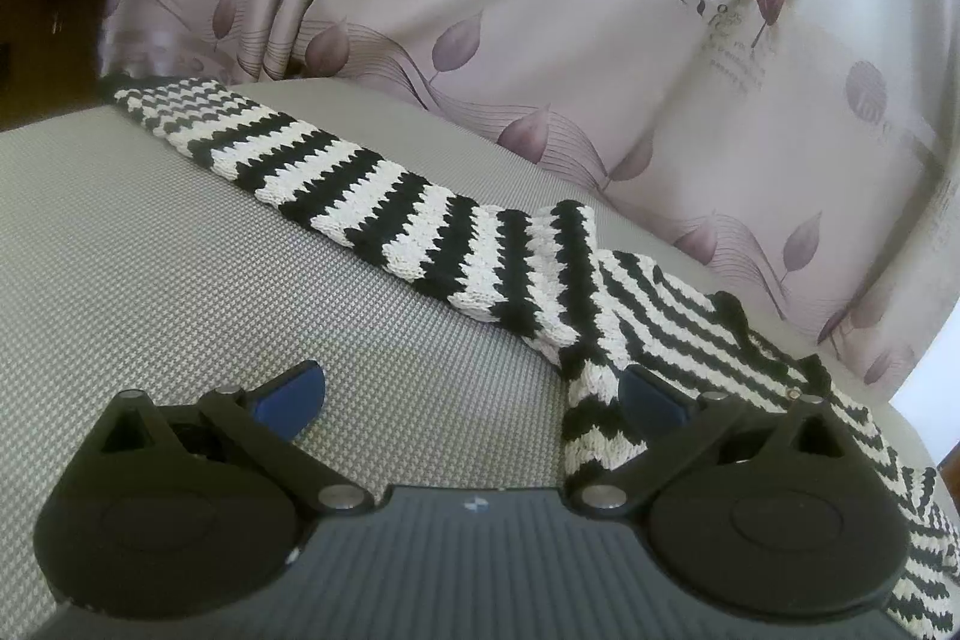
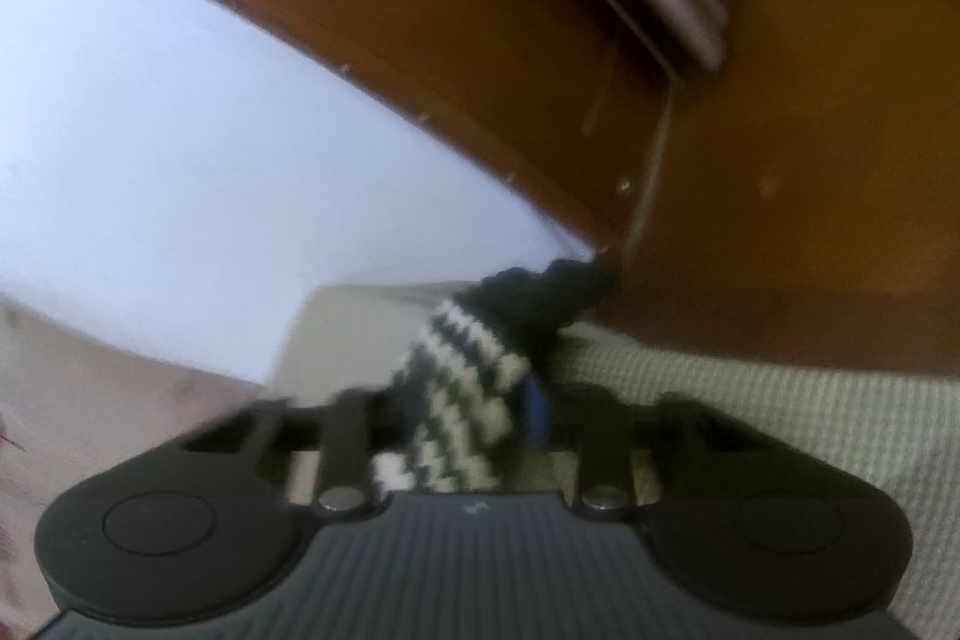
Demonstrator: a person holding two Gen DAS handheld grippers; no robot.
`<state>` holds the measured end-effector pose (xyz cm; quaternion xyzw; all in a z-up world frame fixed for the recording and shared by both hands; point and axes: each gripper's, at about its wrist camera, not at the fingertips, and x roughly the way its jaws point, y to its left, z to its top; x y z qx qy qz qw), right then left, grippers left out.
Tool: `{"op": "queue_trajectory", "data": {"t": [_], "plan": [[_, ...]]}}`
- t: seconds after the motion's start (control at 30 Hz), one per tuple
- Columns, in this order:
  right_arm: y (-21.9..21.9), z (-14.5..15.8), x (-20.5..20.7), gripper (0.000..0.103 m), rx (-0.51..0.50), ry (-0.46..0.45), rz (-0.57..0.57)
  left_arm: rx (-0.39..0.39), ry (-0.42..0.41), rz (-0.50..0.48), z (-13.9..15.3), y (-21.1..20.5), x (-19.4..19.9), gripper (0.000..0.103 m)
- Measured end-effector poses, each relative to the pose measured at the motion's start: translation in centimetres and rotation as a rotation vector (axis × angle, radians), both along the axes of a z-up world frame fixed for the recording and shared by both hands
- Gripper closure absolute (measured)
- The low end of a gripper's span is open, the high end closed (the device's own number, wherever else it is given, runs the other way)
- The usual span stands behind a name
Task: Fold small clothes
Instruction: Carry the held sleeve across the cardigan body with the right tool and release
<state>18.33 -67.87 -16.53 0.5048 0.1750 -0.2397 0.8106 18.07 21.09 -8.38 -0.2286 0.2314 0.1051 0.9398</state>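
Our left gripper is spread wide over the grey cushion; our right gripper pinches the striped sweater; its sleeve lies flat.

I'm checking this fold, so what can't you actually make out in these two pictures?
- Striped knit garment: its near right end is cut off by the left wrist view's edge and hidden behind the left gripper.
- Right wrist view: motion blur hides how the right gripper pinches the fabric.

On the leaf-printed curtain, "love" is read inside a round motif — a large "R" further right.
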Motion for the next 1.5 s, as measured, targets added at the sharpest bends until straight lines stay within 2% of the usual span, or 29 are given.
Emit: {"op": "queue_trajectory", "data": {"t": [0.03, 0.1, 0.23, 0.43, 0.57, 0.73, 0.93, 1.03, 1.3, 1.5], "plan": [[0.0, 0.0, 0.1, 0.095, -0.007, 0.026, -0.003, -0.001, 0.000, 0.001, 0.0, 0.0, 0.0, 0.001], [-0.1, 0.5, 0.2, 0.095, 0.008, 0.010, -0.008, 0.000, -0.001, 0.000, 0.0, 0.0, 0.0, 0.001], [2.9, 4.7, 1.2, 0.095, -0.038, -0.101, 0.086, -0.011, -0.006, 0.017, -0.1, 0.2, -0.1, 0.000], [12.0, 10.4, 4.2, 0.095, -0.075, -0.248, 0.265, -0.007, -0.005, 0.022, 0.0, 0.1, -0.1, 0.000], [18.6, 11.8, 7.2, 0.095, -0.060, -0.299, 0.384, -0.025, -0.018, 0.026, -0.1, 0.3, -0.3, 0.000], [27.9, 11.4, 10.8, 0.095, -0.020, -0.336, 0.528, -0.049, -0.035, 0.030, -0.2, 0.5, -0.5, 0.000], [38.2, 9.4, 13.4, 0.095, 0.011, -0.299, 0.683, -0.069, -0.048, 0.032, -0.2, 0.7, -0.7, 0.000], [42.2, 8.3, 13.4, 0.095, 0.000, -0.274, 0.759, -0.081, -0.056, 0.033, -0.3, 0.8, -0.8, 0.000], [50.2, 6.5, 13.3, 0.094, -0.059, -0.245, 0.940, -0.099, -0.067, 0.035, -0.3, 1.0, -0.9, 0.000], [53.8, 5.7, 13.6, 0.093, -0.078, -0.232, 1.018, -0.106, -0.071, 0.039, -0.4, 1.0, -0.9, 0.000]]}}
